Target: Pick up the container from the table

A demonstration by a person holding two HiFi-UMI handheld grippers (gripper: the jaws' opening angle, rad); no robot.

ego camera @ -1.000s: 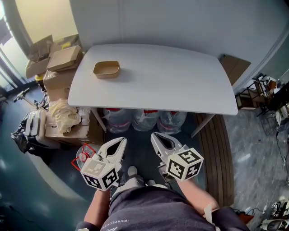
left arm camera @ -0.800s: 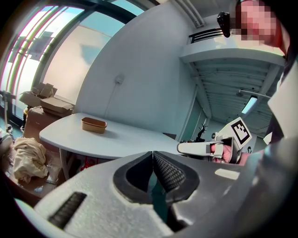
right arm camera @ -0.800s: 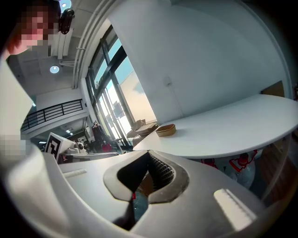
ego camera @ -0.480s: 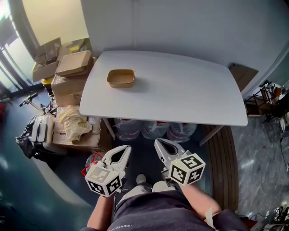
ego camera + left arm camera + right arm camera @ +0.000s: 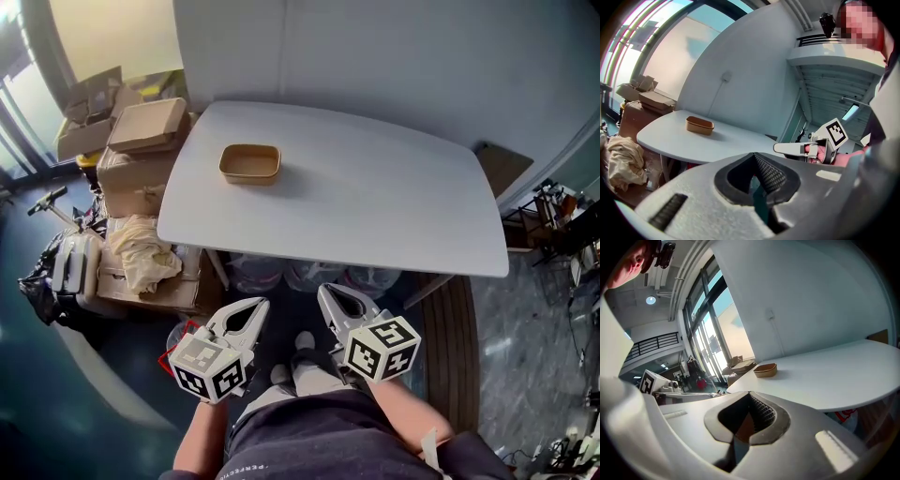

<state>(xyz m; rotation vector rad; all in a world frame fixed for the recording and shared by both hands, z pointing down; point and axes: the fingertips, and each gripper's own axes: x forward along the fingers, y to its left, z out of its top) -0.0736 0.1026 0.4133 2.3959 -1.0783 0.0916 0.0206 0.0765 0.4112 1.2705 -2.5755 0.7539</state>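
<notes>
A pale wall [image 5: 375,56] is seen behind a white table [image 5: 375,206] with rounded corners, which fills the middle of the head view. A dark floor [image 5: 56,375] is seen around it. Cardboard boxes [image 5: 141,141] are stacked just beside the table's left end, and a crumpled cloth [image 5: 141,262] is draped over the lowest of them. Clear bottles [image 5: 309,275] are dimly made out in the shadow under the table's near edge.

The person's shorts [image 5: 309,431] are seen at the bottom of the head view, short of the table. Both grippers are held low in front of the body, side by side and well apart from the table top. The left gripper [image 5: 251,305] is pointed towards the table; its jaws are seen closed together in its own view, with nothing between them. The right gripper [image 5: 326,292] is likewise pointed at the table, and its jaws are also pressed together on nothing.

The container [image 5: 249,163], a shallow tan tray with rounded corners, is seen upright on the far left part of the table, near the boxes. It is touched by neither gripper.
</notes>
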